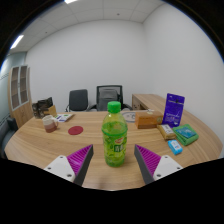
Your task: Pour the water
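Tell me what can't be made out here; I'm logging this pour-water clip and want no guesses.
All in the gripper view:
- Green bottle: stands between the open claw's fingers; the label print is too small to read, and contact with the pads can't be judged.
- Cup beyond the fingers: contents hidden by its wall.
- Boxes on the table: print too small.

Environment: office meeting room. Indicators: long wooden surface in a white-walled room; two black office chairs at 12 o'clock; shelving unit at 10 o'clock; ceiling strip lights overhead.
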`<move>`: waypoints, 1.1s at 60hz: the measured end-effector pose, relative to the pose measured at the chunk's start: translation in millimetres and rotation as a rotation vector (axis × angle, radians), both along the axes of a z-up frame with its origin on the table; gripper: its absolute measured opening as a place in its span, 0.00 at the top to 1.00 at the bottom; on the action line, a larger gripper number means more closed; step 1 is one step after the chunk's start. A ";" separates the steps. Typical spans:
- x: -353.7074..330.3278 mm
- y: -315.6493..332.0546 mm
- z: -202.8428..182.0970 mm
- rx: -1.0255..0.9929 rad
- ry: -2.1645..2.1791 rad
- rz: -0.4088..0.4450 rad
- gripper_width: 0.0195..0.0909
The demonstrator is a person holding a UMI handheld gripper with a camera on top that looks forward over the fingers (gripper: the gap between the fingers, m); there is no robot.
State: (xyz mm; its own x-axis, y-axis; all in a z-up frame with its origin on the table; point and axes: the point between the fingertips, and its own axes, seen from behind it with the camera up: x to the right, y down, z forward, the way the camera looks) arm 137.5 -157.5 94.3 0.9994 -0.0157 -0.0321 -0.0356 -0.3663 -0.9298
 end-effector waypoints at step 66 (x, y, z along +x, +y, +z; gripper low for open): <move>-49.4 132.7 7.2 0.137 -0.416 0.164 0.77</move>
